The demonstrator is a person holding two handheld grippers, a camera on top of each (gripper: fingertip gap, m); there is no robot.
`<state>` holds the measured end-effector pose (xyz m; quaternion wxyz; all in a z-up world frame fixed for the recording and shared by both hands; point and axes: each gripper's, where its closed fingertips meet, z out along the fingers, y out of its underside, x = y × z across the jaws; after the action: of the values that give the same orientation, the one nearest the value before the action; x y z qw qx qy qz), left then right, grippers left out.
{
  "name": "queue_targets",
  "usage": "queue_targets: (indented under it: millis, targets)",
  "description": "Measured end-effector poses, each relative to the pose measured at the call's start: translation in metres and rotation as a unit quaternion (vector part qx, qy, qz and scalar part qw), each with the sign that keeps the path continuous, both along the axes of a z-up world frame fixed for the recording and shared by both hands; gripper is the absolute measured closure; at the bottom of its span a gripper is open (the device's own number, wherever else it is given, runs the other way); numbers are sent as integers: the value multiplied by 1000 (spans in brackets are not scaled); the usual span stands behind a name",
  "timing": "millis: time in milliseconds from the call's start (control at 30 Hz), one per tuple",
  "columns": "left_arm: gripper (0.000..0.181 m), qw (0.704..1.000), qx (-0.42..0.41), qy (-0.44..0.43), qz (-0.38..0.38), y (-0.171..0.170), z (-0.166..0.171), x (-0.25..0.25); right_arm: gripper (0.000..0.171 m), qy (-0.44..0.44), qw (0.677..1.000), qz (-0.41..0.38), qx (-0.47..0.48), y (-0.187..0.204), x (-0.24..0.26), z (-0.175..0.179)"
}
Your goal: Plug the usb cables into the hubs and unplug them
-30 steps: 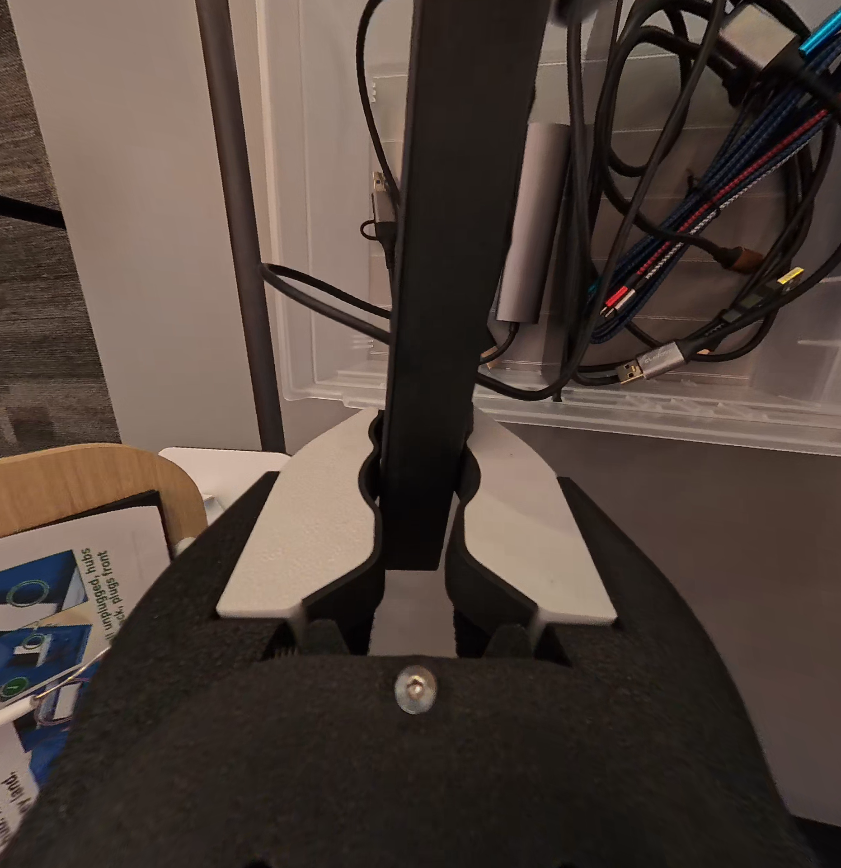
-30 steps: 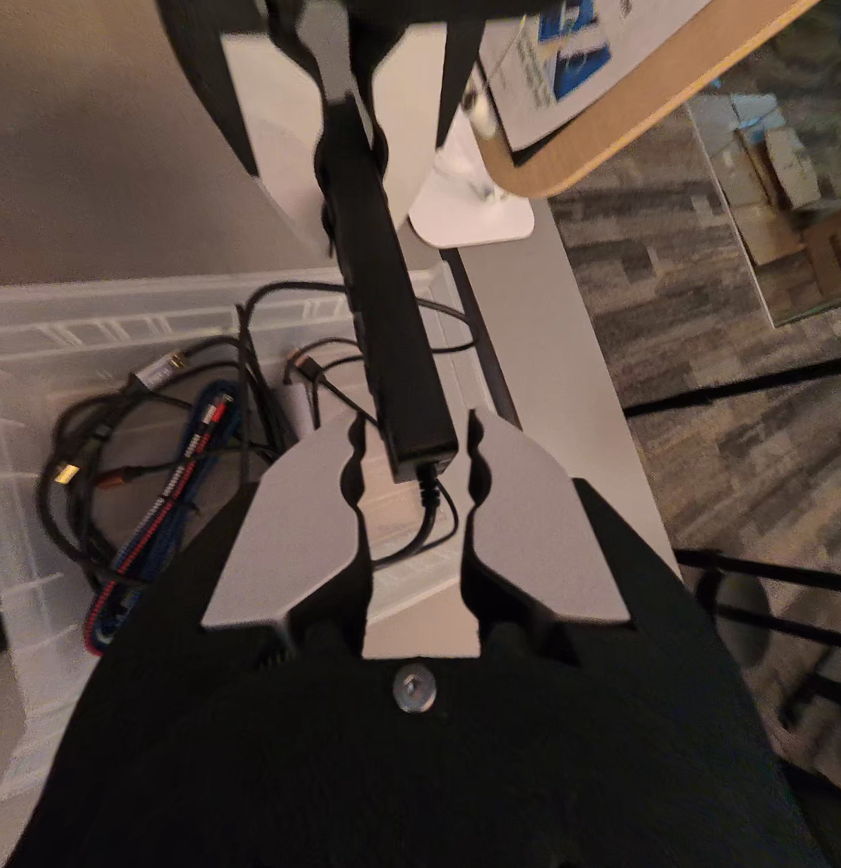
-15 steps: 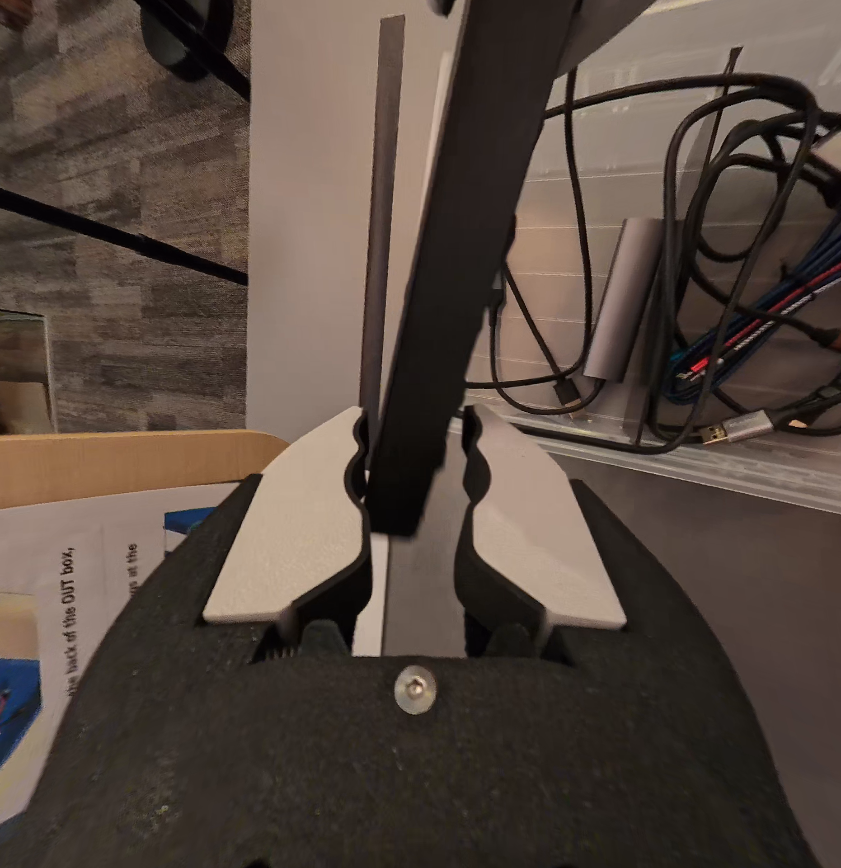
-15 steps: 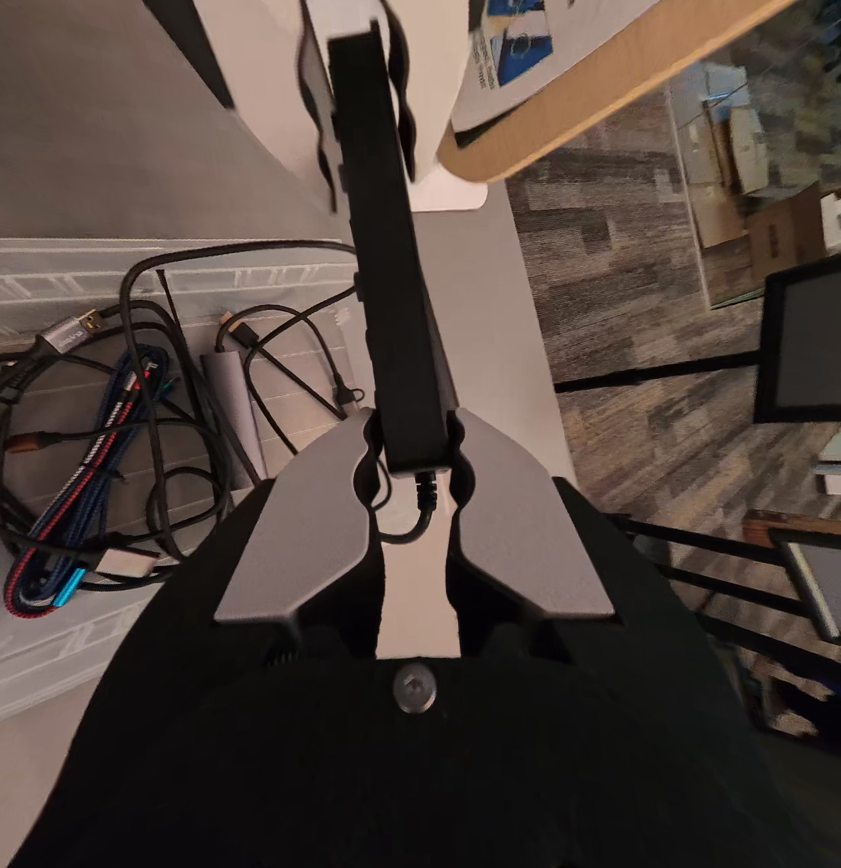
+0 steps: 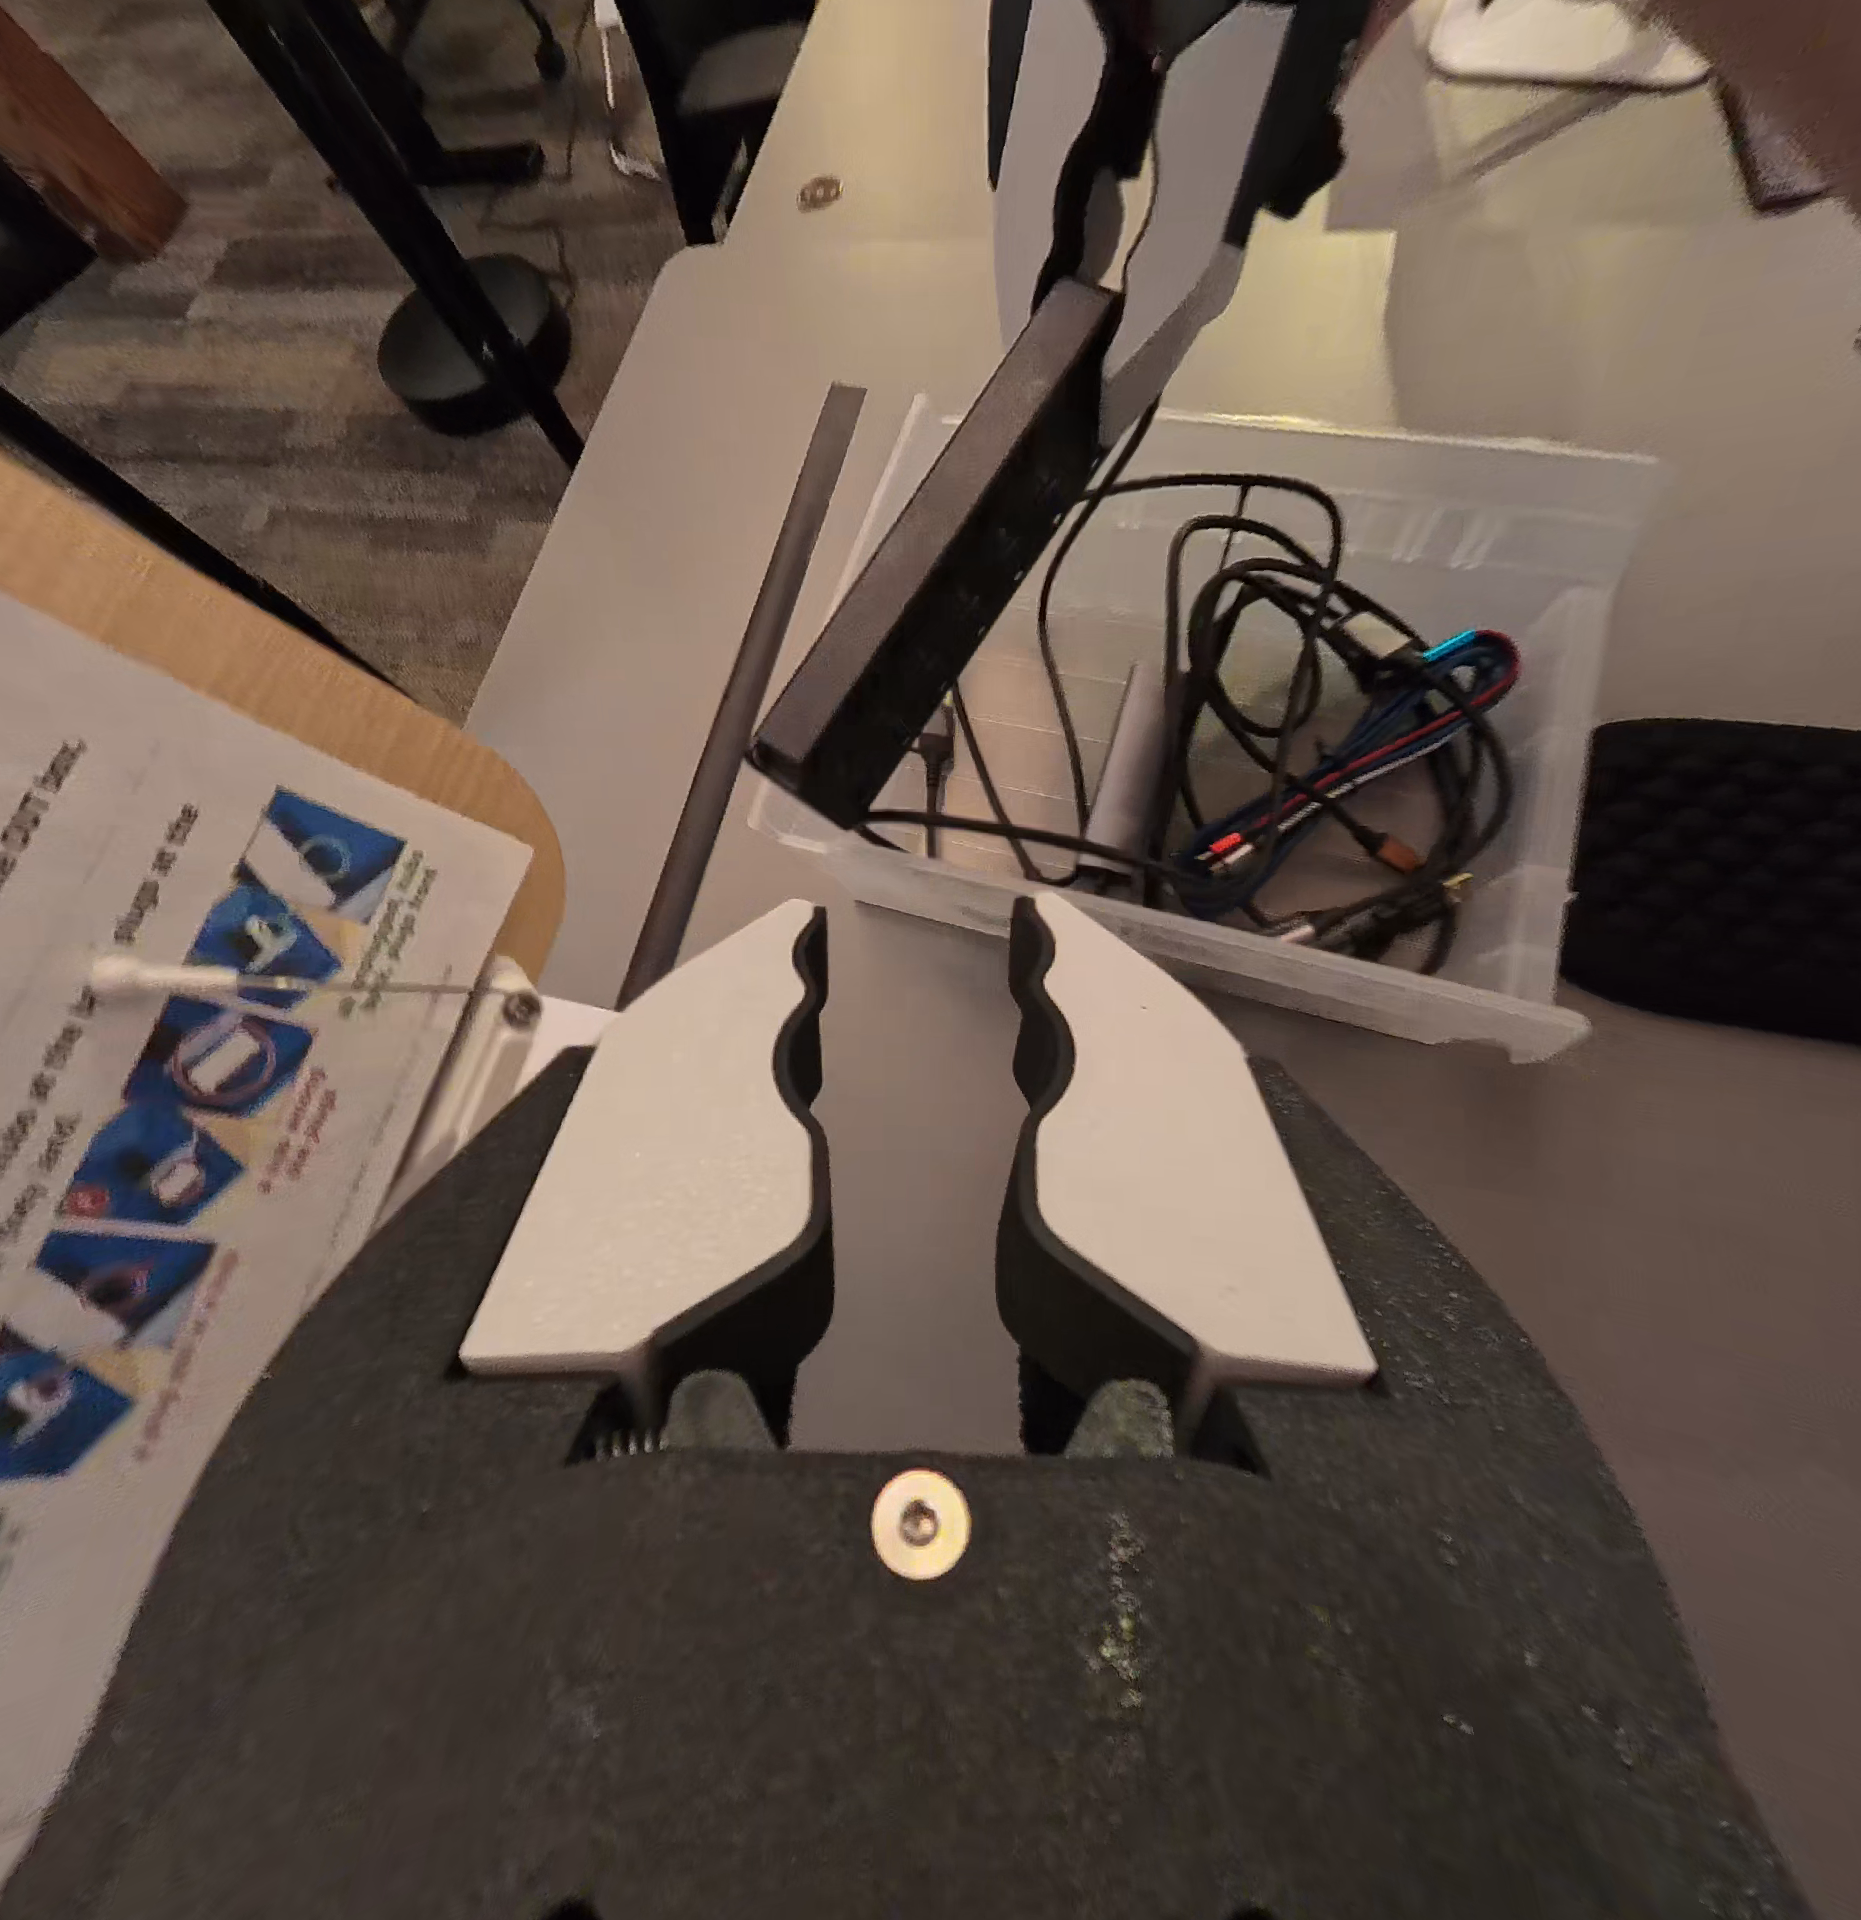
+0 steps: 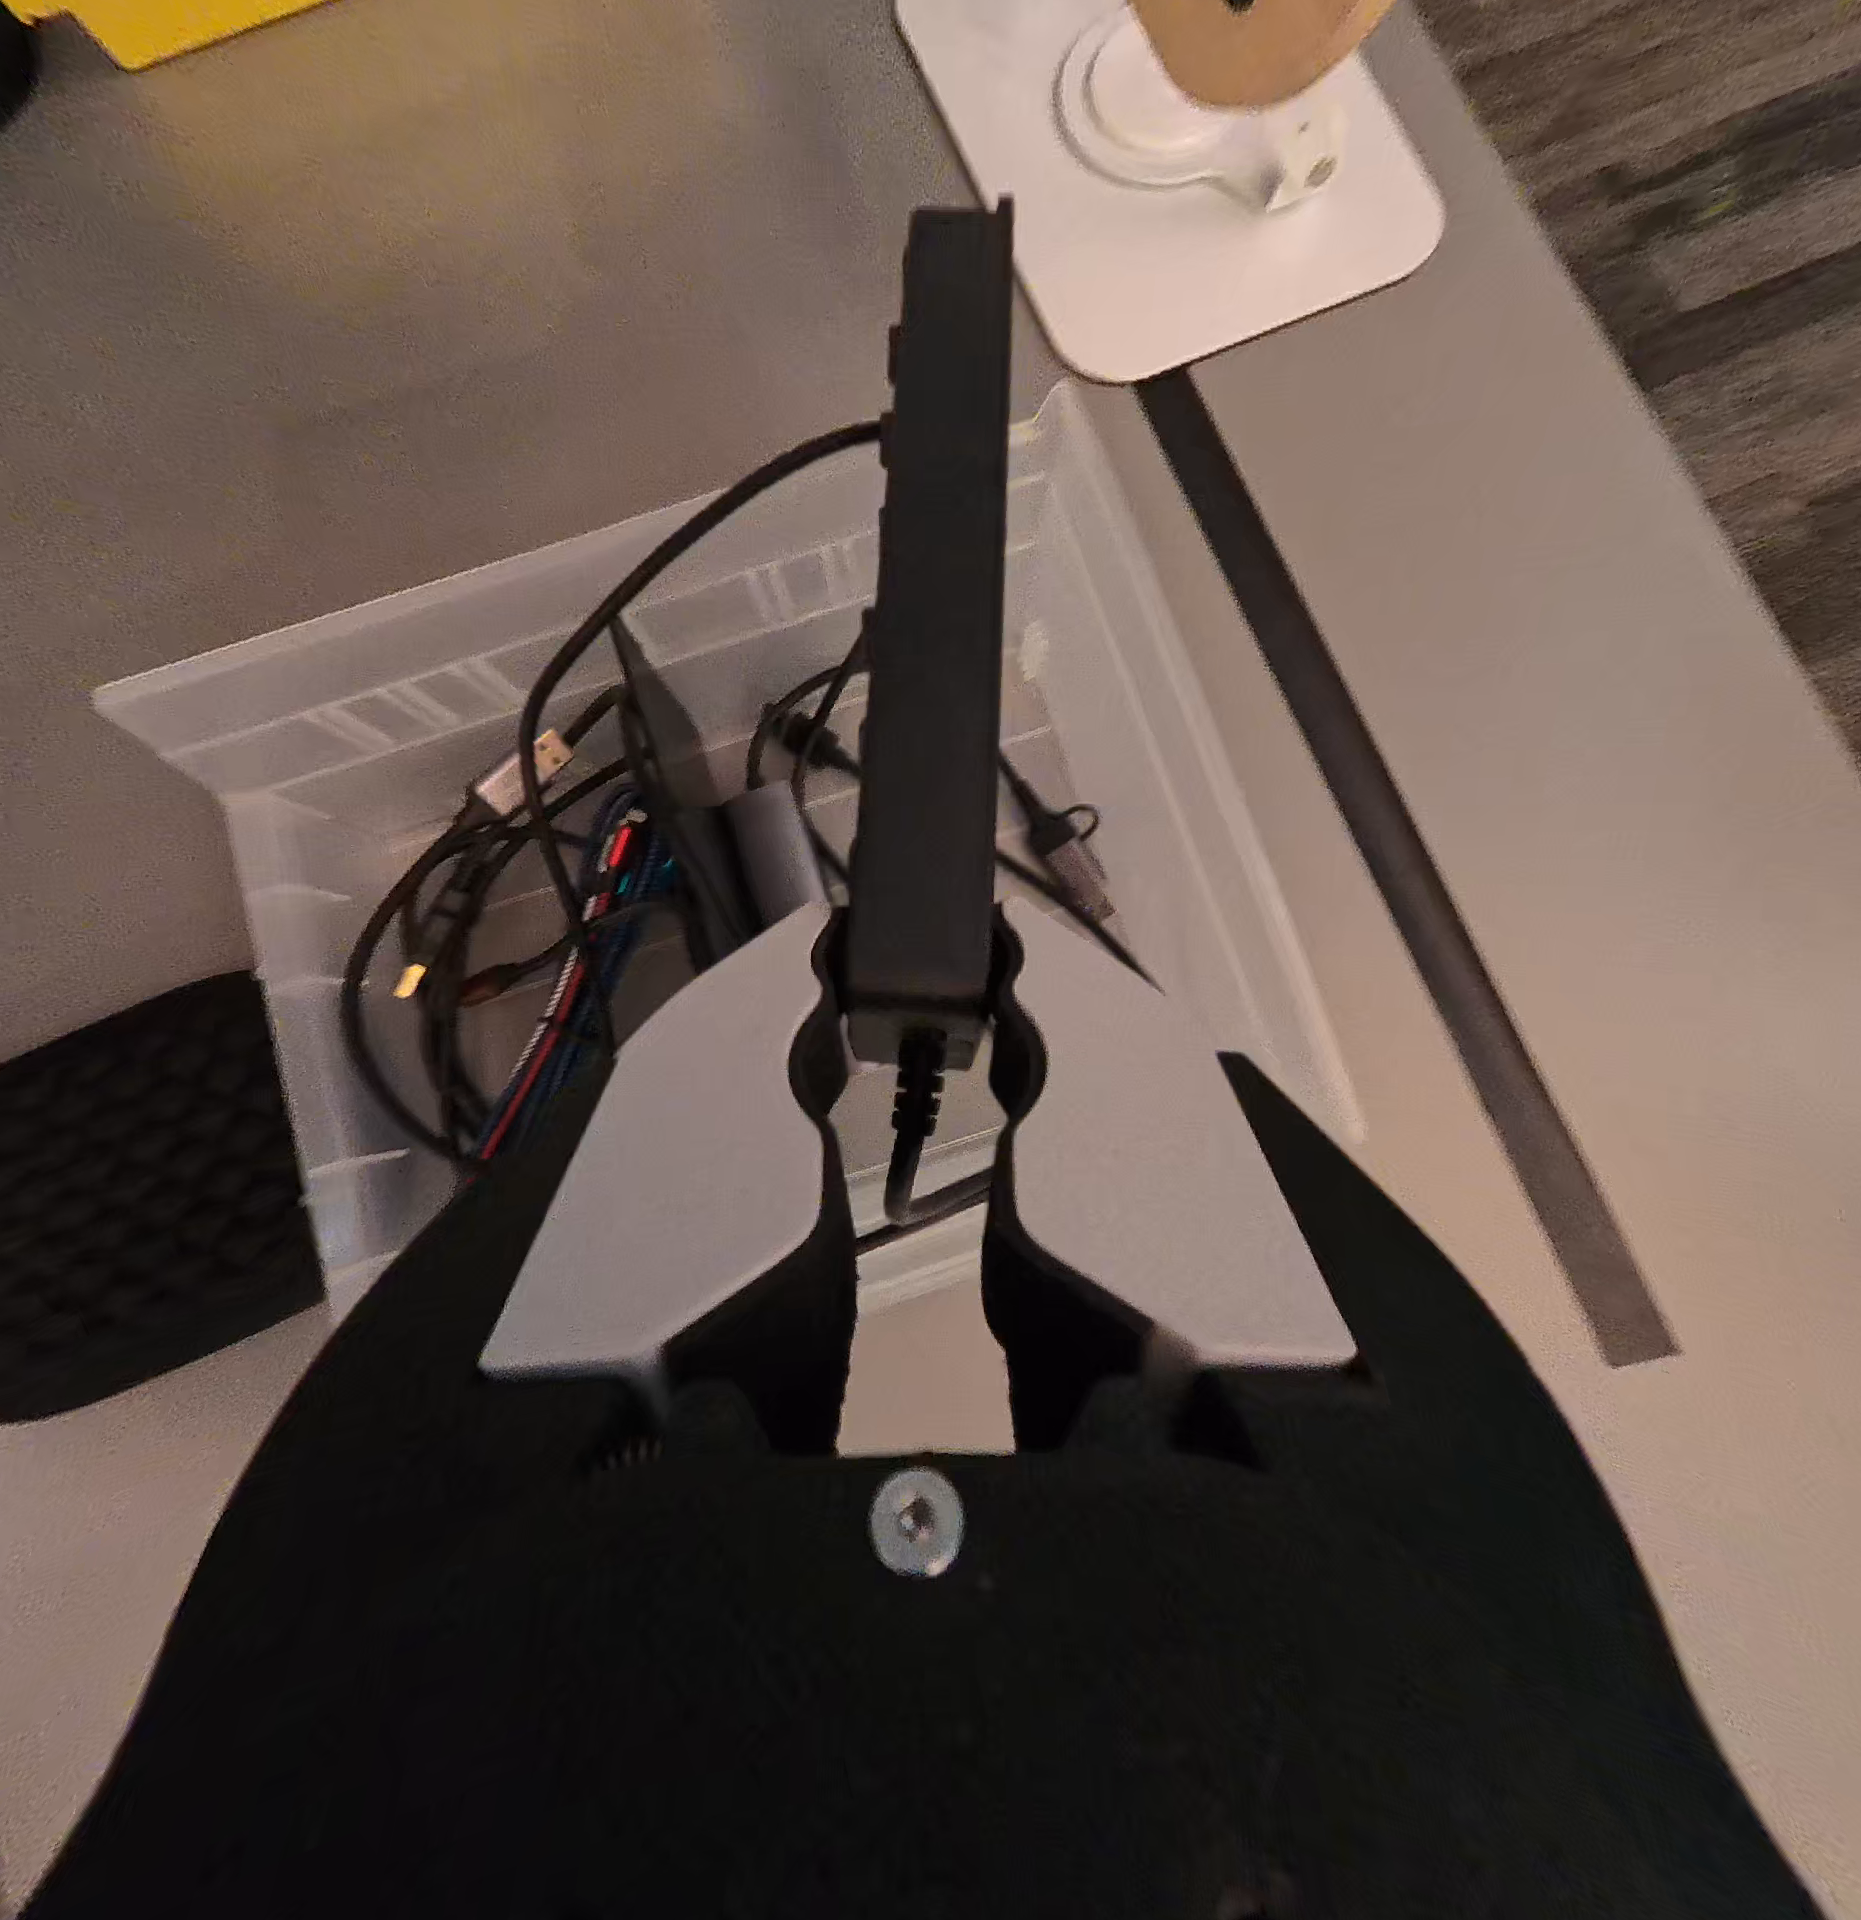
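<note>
My right gripper (image 6: 918,951) is shut on the cable end of a long black USB hub (image 6: 936,644) and holds it in the air over a clear plastic bin (image 6: 1134,582). The hub's black cable hangs down from between the fingers. In the left wrist view the same hub (image 5: 947,561) slants down from the right gripper (image 5: 1144,249) above the bin (image 5: 1425,997). My left gripper (image 5: 918,914) is open and empty, a little in front of the bin. The bin holds a tangle of USB cables (image 5: 1352,758), also seen in the right wrist view (image 6: 552,831), and a grey hub (image 6: 770,842).
A printed instruction sheet (image 5: 157,1039) on a wooden board (image 5: 230,665) stands at the left on a white stand base (image 6: 1217,229). A dark strip (image 6: 1404,862) runs along the grey table. A black mat (image 5: 1736,873) lies right of the bin. A yellow object (image 6: 178,26) is far back. Left tips to right tips: about 20 cm.
My left gripper opened, let go of the black hub and drew back. My right gripper closed on the hub's cable end and now holds it alone over the bin.
</note>
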<state>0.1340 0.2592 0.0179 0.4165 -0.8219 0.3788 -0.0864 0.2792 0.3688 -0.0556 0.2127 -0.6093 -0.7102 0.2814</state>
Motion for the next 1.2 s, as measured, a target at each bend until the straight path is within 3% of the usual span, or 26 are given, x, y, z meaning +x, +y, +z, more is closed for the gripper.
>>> queue_targets:
  millis: [367,467,600,667,800,933,1000,1100,1200]
  targets:
    - [151,997,44,-57,34,-127,11,-43,146,-174,984,-35,9,12,20,-54]
    - [151,996,40,-62,40,-153,5,-46,146,-262,964,-35,8,10,25,-84]
    - [151,995,45,-64,54,-181,-6,-51,145,-285,956,-26,63,10,19,-90]
    - [151,994,48,-69,63,-194,-9,-55,134,-259,963,-39,66,10,13,-84]
    - [150,991,62,-69,98,-220,-12,-77,129,-173,979,-78,78,14,8,-55]
    - [150,981,84,-77,157,-251,-14,-111,137,-85,973,-169,130,18,32,-18]
    - [149,972,98,-75,201,-268,-14,-137,138,-3,966,-209,154,6,46,5]
    - [148,955,118,-72,263,-294,-10,-179,139,208,936,-236,157,-36,61,53]
    - [148,933,130,-84,325,-317,-3,-229,120,304,912,-265,71,-74,85,66]
